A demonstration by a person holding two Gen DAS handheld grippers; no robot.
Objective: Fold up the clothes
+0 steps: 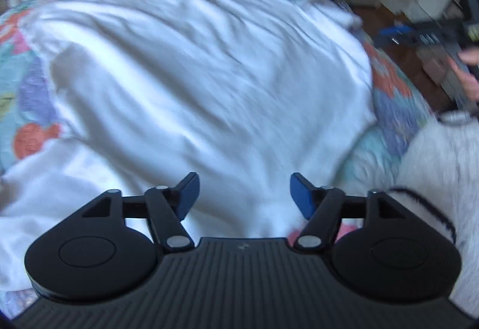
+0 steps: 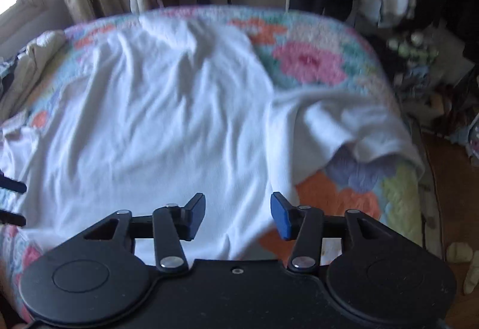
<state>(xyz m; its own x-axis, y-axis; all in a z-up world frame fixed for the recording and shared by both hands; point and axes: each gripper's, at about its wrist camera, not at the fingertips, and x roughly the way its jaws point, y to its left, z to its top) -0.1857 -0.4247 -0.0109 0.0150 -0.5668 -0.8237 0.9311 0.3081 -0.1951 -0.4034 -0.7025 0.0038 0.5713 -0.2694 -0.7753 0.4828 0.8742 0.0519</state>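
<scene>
Here, a white T-shirt point(image 2: 167, 125) lies spread on the floral quilt point(image 2: 311, 59).

The left gripper point(image 1: 244, 195) hovers over its near edge, jaws apart and empty; the right gripper point(image 2: 238, 216) likewise gapes beside the rumpled sleeve point(image 2: 353, 125), though blur softens detail.

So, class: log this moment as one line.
left gripper open, empty | right gripper open, empty | white shirt spread on quilt, unfolded

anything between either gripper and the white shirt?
Nothing visible. The white shirt lies spread on the quilt. Right gripper and left gripper both have jaws open, nothing in them, with only shirt fabric showing between them.
</scene>
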